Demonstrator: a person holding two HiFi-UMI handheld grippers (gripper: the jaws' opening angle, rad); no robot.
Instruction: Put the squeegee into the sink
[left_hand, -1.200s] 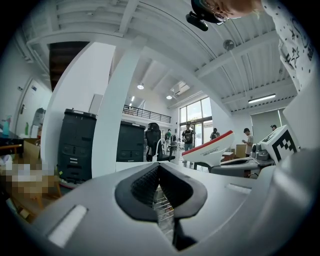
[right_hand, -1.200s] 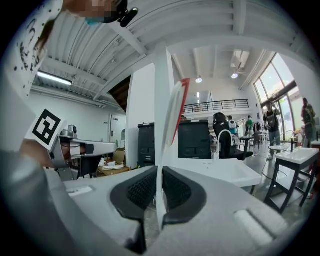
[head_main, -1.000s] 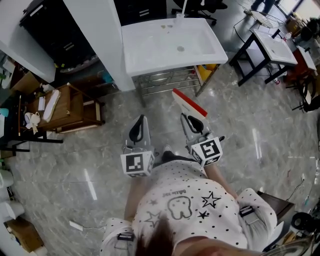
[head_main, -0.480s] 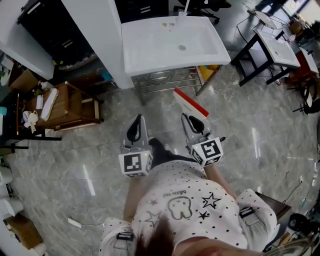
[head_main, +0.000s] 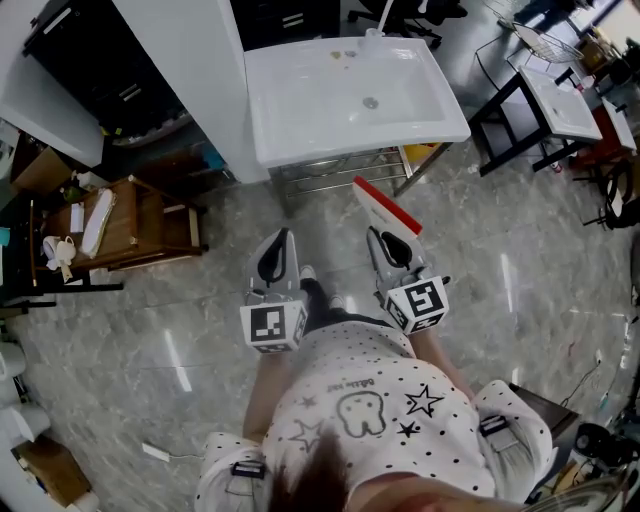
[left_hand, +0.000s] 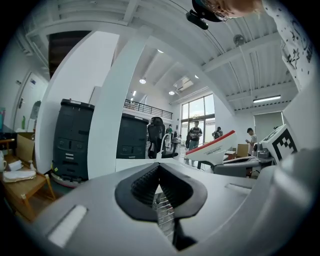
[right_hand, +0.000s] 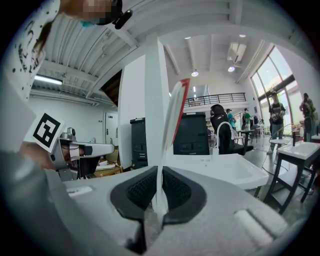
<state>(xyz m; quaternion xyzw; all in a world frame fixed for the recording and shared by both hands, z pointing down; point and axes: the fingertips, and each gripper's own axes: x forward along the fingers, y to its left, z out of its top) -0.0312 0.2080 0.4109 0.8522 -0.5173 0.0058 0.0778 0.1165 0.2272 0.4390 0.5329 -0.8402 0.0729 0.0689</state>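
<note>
We hold the squeegee (head_main: 384, 207) clamped in our right gripper (head_main: 392, 248) | frame centre, just below the sink (head_main: 300, 120), not touching | our left gripper (head_main: 279, 245): fingers together, empty

— From where does the camera on my head look?
— From above your shoulders, steeply down. Your shirt (head_main: 365, 410) is near at the bottom edge, the floor (head_main: 500, 270) in the middle, the sink (head_main: 350, 95) farther off at the top.
— And the two on the grippers?
— Each rides just behind its own claw and looks almost level along it. The left claw (left_hand: 159, 187) and the right claw (right_hand: 159, 192) fill the low half, very near.
— What do the views share?
— All three see the white pillar (head_main: 190, 80). The left gripper view has the right marker cube (left_hand: 285, 142) at its right edge, and the right gripper view has the left marker cube (right_hand: 46, 131) at its left edge.
</note>
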